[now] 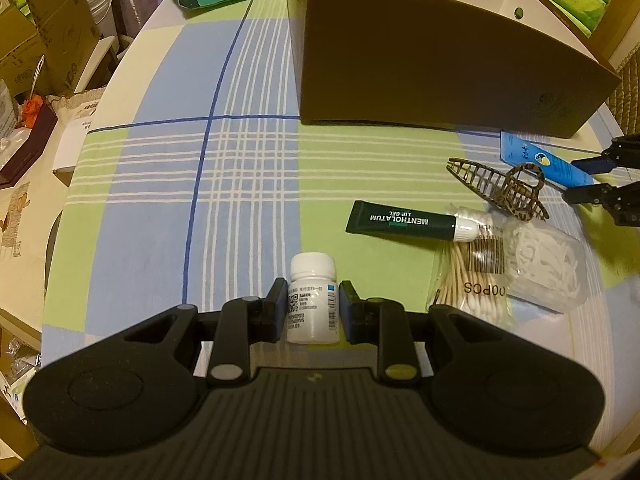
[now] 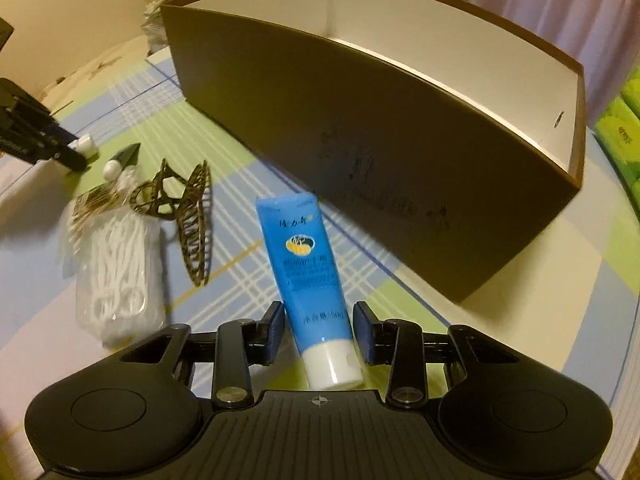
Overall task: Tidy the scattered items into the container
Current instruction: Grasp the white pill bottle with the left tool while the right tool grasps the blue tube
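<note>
- Left gripper [image 1: 313, 302] bracketed the upright white pill bottle [image 1: 312, 298] at lower centre, pads apparently touching its sides: gripped, I judged, for lifting.
- Right gripper [image 2: 318, 322] straddled the blue tube [image 2: 306, 272]; gaps showed, so not yet clenched.
- Brown box [image 2: 360, 132], upper frame, stood open on the bench [image 1: 180, 184] to receive both.
</note>
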